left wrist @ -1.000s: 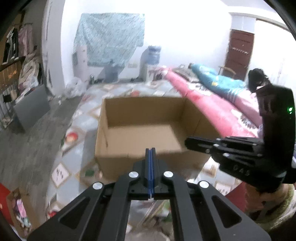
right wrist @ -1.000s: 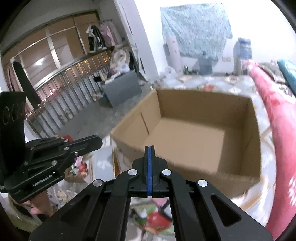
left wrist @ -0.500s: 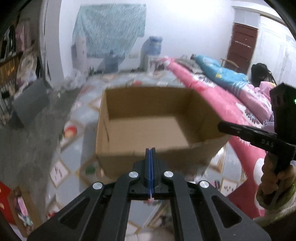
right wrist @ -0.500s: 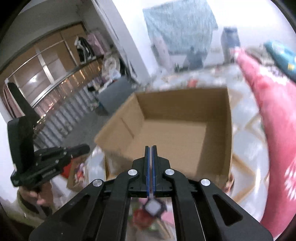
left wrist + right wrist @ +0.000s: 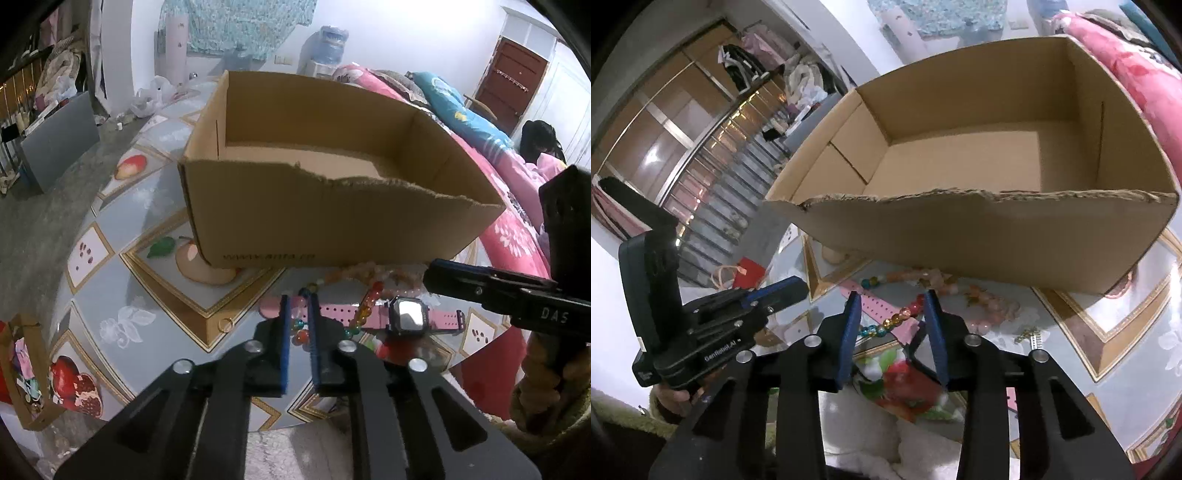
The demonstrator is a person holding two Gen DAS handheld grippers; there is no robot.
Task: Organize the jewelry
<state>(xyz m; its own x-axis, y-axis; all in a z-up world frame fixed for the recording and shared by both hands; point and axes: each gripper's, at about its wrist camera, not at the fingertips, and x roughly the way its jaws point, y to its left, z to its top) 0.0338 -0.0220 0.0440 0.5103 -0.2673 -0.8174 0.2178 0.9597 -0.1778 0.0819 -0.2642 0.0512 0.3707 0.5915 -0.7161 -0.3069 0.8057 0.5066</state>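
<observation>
An open cardboard box [image 5: 332, 221] stands on the table, with jewelry lying in front of it. A pink watch [image 5: 406, 319] with a square face lies flat under a colourful bead bracelet [image 5: 364, 308]. A pale peach bead string [image 5: 369, 273] runs along the foot of the box. My left gripper [image 5: 297, 306] hovers over the bracelet's end; its jaws are opening and grip nothing. In the right wrist view, my right gripper [image 5: 892, 306] hangs above the watch strap [image 5: 875, 306] and bracelet [image 5: 897, 319]. Its jaws are opening with nothing pressed between them.
A small gold ring [image 5: 226, 325] lies on the fruit-patterned tablecloth [image 5: 147, 280] to the left. A gold chain piece [image 5: 1030, 336] lies to the right. A pink bed [image 5: 517, 221] borders the table, with a person [image 5: 539, 144] sitting beyond it. A paper bag [image 5: 26, 369] stands low on the left.
Both grippers came down toward the table in front of the box, and the jewelry came into view. Both pairs of jaws went from shut to parted, the right one wider.
</observation>
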